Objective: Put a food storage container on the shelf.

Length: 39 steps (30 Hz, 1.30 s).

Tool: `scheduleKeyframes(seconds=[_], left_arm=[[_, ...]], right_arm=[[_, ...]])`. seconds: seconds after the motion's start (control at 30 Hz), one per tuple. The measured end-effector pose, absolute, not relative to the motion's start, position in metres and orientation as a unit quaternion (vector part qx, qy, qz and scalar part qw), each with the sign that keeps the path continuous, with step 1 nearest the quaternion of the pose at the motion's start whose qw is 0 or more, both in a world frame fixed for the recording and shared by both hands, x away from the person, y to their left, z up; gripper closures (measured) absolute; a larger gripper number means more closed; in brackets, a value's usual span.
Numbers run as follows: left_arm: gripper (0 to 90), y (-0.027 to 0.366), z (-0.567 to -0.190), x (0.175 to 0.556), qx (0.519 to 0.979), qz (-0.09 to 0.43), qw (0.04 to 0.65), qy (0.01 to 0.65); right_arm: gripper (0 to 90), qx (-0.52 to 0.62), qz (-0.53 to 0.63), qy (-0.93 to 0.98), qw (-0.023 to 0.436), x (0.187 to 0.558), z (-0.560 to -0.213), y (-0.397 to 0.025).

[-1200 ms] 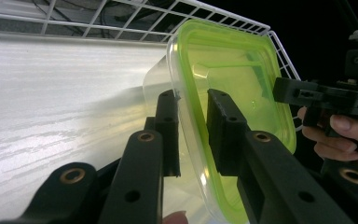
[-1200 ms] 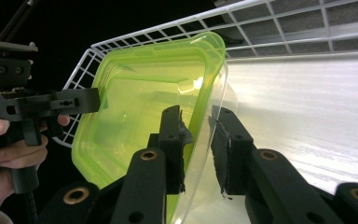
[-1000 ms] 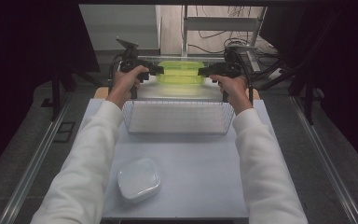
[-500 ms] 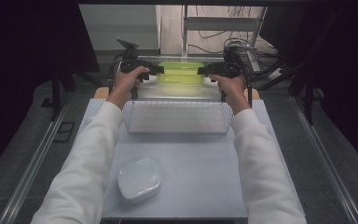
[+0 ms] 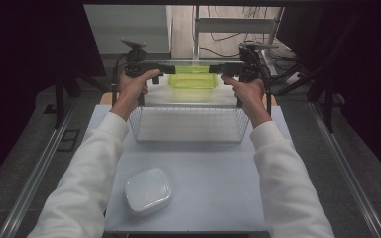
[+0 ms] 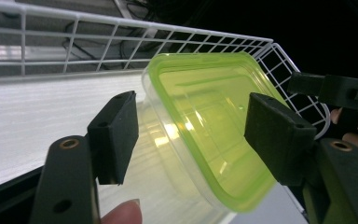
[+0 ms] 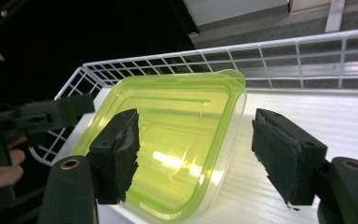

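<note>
A white lidded box (image 5: 148,190) lies nearest on the surface (image 5: 213,198); beyond the wire basket (image 5: 188,124), a green-lidded container (image 5: 192,81) hangs between the left hand-held gripper (image 5: 166,70) and right hand-held gripper (image 5: 217,69), both spread, its long axis spanning them equally.

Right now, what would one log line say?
green-lidded container above wire basket | left gripper open | right gripper open | white box near
</note>
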State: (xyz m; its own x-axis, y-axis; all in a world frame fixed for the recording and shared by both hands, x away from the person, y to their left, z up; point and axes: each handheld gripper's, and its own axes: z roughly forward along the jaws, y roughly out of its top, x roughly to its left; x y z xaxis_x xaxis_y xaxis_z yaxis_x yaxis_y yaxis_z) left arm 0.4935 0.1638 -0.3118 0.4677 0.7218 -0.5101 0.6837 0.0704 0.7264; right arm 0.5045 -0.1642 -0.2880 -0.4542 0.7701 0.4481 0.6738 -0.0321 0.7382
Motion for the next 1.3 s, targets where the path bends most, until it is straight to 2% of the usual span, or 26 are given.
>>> scheduleKeyframes(seconds=[0.23, 0.57, 1.0, 1.13, 1.3], left_arm=[[32.8, 0.166, -0.301, 0.462, 0.695, 0.050, 0.521, 0.494], [33.1, 0.169, -0.311, 0.407, 0.715, 0.086, 0.515, 0.465], [32.5, 0.176, -0.357, 0.328, 0.741, 0.084, 0.510, 0.429], [31.9, 0.181, -0.378, 0.305, 0.753, 0.086, 0.493, 0.428], [30.1, 0.187, -0.403, 0.280, 0.767, 0.064, 0.471, 0.431]], right_arm=[[29.9, 0.463, 0.488, 0.733, 0.095, 0.481, -0.283, -0.173], [27.7, 0.404, 0.493, 0.761, 0.123, 0.437, -0.296, -0.192], [29.2, 0.383, 0.508, 0.765, 0.095, 0.376, -0.335, -0.229], [29.3, 0.382, 0.513, 0.765, 0.080, 0.355, -0.352, -0.235], [29.3, 0.383, 0.484, 0.783, 0.073, 0.332, -0.377, -0.237]])
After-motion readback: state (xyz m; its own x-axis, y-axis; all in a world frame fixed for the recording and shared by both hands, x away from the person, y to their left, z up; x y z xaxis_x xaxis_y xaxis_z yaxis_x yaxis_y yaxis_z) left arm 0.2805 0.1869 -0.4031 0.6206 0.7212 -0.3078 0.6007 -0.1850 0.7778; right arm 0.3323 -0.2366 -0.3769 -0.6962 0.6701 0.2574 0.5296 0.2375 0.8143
